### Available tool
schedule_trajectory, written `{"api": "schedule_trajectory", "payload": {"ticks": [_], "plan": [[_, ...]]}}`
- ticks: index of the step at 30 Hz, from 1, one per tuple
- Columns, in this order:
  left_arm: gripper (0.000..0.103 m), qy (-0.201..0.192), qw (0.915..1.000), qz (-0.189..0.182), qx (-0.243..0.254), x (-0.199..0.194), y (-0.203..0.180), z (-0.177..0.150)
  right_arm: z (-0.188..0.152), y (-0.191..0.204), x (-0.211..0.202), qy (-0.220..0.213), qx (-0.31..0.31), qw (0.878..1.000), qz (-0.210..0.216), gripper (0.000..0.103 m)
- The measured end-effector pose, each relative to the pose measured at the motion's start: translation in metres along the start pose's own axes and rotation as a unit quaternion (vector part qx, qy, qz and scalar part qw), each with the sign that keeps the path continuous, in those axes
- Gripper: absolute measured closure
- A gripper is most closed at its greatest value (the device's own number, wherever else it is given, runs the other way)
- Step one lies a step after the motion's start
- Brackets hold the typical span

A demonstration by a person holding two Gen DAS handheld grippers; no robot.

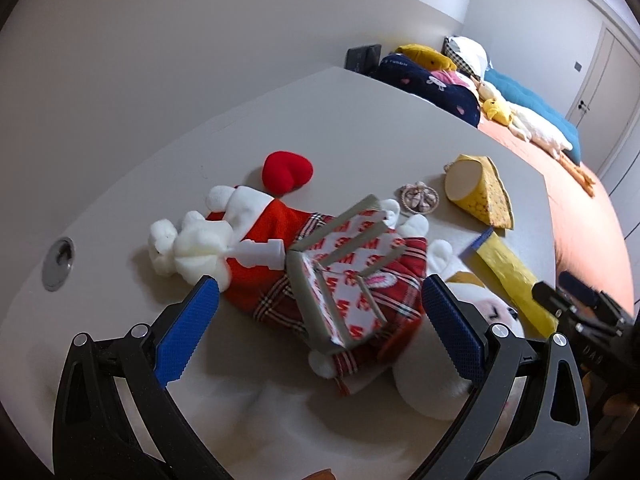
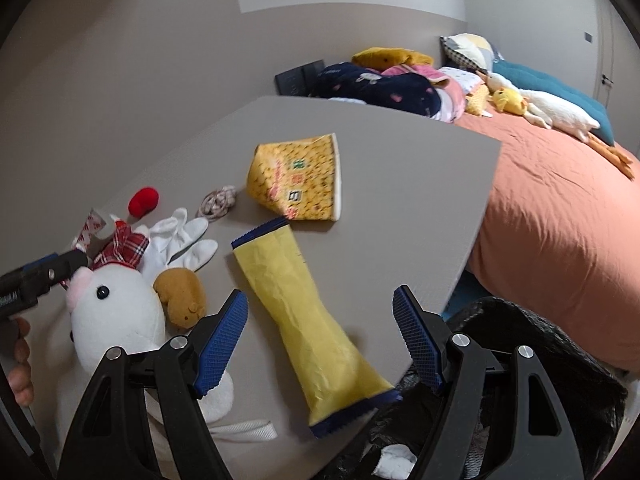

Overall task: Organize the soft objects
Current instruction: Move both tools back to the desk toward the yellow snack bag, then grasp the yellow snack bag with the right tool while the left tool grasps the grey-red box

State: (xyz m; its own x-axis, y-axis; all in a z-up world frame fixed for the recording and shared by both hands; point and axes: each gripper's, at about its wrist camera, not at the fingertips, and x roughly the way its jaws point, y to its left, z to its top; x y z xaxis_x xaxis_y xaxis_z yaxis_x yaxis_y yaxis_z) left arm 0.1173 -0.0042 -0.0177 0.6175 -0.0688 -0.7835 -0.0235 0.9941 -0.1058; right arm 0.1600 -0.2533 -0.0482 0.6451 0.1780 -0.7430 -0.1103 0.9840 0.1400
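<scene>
Right wrist | right gripper fingers apart — yellow pouch between them | left gripper fingers apart — over plaid-dressed plush

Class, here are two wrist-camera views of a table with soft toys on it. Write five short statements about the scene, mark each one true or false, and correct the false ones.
1. The right gripper is open, its fingers either side of the long yellow pouch. True.
2. The left gripper is shut on the red heart plush. False: it is open, and the heart lies apart, farther back on the table.
3. The yellow printed cup stands upright. False: it lies on its side.
4. A white rabbit plush lies beside a small brown plush. True.
5. The bed has a blue cover. False: it is orange-pink.
</scene>
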Motion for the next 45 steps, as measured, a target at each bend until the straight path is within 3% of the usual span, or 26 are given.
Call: {"api": "schedule_trajectory", "payload": {"ticks": [2,7,10,13,14,16,19,31,45], "plan": [[0.009,0.001,1.0,-0.002,-0.001,0.003,0.002,0.001,-0.001,0.003,0.005,0.004,-0.006,1.0,-0.001,0.027],[0.034,0.015,0.9996,-0.024,-0.002,0.013,0.004,0.002,-0.003,0.005,0.013,0.017,-0.015,1.0,-0.003,0.03],[0.047,0.018,0.9992,-0.036,-0.002,0.017,0.003,0.001,-0.005,0.008,0.016,0.023,-0.023,0.999,-0.004,0.045],[0.05,0.028,0.9989,-0.037,-0.006,0.021,0.001,0.0,-0.007,0.011,0.019,0.03,-0.035,0.999,-0.012,0.056],[0.051,0.03,0.9987,-0.039,-0.011,0.022,0.002,-0.001,-0.007,0.013,0.019,0.03,-0.041,0.999,-0.017,0.066],[0.052,0.033,0.9983,-0.044,-0.018,0.023,0.003,-0.003,-0.008,0.014,0.019,0.031,-0.044,0.998,-0.016,0.074],[0.057,0.028,0.9981,-0.051,-0.021,0.021,0.004,-0.007,-0.007,0.012,0.017,0.029,-0.037,0.999,-0.009,0.083],[0.059,-0.031,0.9985,-0.032,-0.033,-0.026,0.01,-0.01,-0.009,0.011,-0.021,-0.002,-0.032,0.999,-0.01,0.084],[0.059,-0.061,0.9966,-0.051,0.019,-0.079,-0.044,-0.028,-0.029,-0.013,-0.088,-0.046,-0.009,0.999,-0.021,0.084]]}}
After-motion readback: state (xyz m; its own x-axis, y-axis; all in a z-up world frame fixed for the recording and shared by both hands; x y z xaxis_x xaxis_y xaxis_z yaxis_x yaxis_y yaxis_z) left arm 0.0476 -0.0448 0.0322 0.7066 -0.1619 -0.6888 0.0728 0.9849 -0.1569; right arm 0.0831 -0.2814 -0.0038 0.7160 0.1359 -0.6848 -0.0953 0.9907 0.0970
